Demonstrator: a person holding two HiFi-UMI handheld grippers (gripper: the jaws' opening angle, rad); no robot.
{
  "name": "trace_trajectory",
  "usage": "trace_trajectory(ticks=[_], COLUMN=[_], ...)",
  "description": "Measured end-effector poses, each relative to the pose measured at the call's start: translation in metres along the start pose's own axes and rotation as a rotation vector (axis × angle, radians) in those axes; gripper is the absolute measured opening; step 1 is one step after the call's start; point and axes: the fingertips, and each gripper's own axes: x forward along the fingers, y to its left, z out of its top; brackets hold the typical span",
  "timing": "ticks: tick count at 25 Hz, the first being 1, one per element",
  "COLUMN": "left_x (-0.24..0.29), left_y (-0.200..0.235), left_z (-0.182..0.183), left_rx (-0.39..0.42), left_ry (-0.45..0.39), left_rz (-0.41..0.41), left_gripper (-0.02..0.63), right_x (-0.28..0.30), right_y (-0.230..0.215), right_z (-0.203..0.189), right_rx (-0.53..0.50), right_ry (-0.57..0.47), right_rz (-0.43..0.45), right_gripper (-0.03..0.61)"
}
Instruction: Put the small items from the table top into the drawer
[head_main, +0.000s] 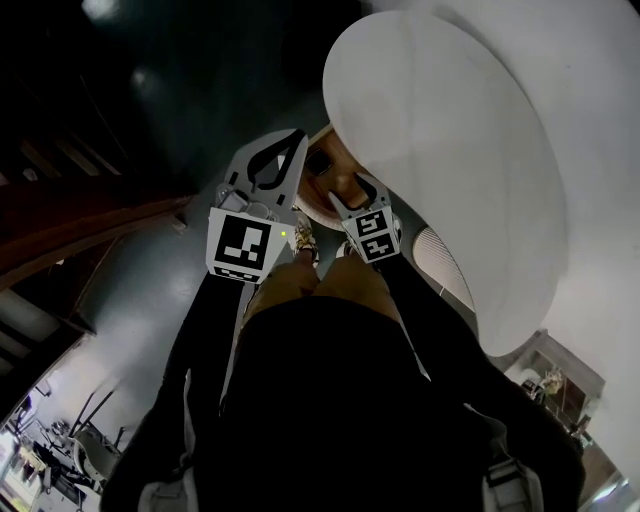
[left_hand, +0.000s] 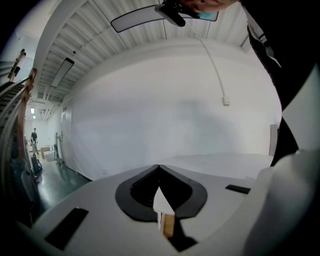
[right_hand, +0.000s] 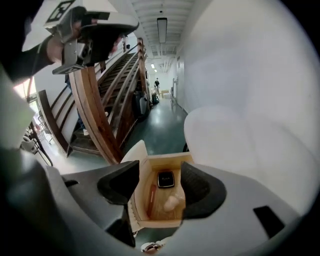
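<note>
My right gripper (right_hand: 160, 166) hangs above the open wooden drawer (right_hand: 143, 182), jaws open and nothing between them. In the drawer lie a small black square item (right_hand: 166, 179), a reddish stick (right_hand: 151, 197) and a pale rounded item (right_hand: 171, 202). The white round table top (right_hand: 240, 135) spreads to the right of the drawer. My left gripper (left_hand: 159, 167) is held higher, away from the drawer, its fingertips meeting. The head view shows both grippers side by side, the left gripper (head_main: 297, 138) and the right gripper (head_main: 355, 192), next to the table top (head_main: 450, 170).
A wooden staircase (right_hand: 95, 115) rises to the left of the drawer, with a green-floored corridor (right_hand: 160, 125) behind it. A plain white wall (left_hand: 165, 115) fills the left gripper view. My dark-clothed body (head_main: 340, 400) takes up the lower head view. A shoe (right_hand: 150, 246) shows below the drawer.
</note>
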Motion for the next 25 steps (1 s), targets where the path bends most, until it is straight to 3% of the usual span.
trace_trajectory(ticks=[8, 14, 20, 25], left_x=[0.012, 0.013, 0.015, 0.025], left_y=[-0.008, -0.016, -0.042, -0.074], left_z=[0.033, 0.058, 0.083, 0.101], left_rx=[0.044, 0.065, 0.072, 0.078], left_ry=[-0.06, -0.085, -0.104, -0.12], left_rz=[0.002, 0.02, 0.024, 0.014], left_gripper=[0.014, 0.014, 0.014, 0.014], right_x=[-0.058, -0.122, -0.191, -0.245], right_y=[-0.04, -0.056, -0.073, -0.098], right_z=[0.093, 0.156, 0.185, 0.186], right_rx=[-0.021, -0.04, -0.077, -0.077], right_ry=[-0.261, -0.44, -0.571, -0.649], right_rz=[-0.096, -0.112, -0.144, -0.179], right_gripper=[0.275, 0.275, 0.275, 0.273])
